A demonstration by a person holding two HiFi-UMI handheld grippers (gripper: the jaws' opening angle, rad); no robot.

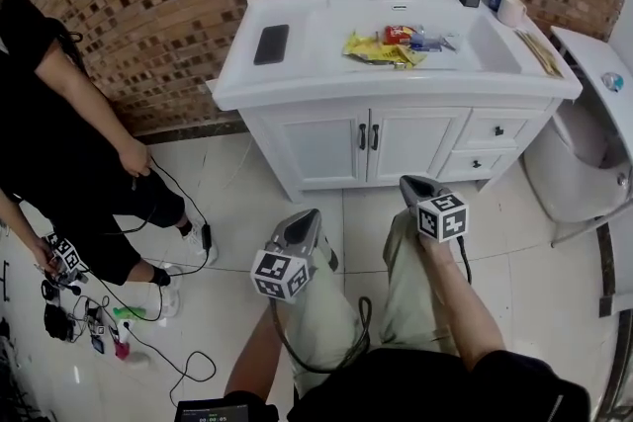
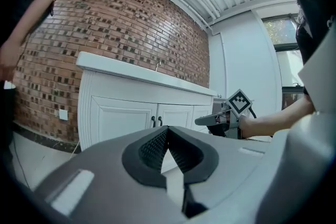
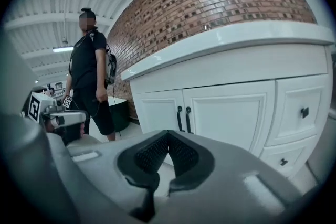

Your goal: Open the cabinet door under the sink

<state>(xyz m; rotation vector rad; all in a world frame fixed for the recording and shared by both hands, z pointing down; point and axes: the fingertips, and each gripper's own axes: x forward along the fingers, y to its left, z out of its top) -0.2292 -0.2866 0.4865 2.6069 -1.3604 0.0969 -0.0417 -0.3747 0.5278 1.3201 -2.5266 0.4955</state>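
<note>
Ahead, open floor before doors (shut).

At the left edge of the head view a bystander is cut off, head out of frame. The toilet runs off the right edge. The clutter at lower left is too small to name. In the right gripper view the right gripper hides the bottom of the cabinet.

Cabinet far, against brick wall; toilet to its right. Phone on counter left of sink; wrappers in sink.
</note>
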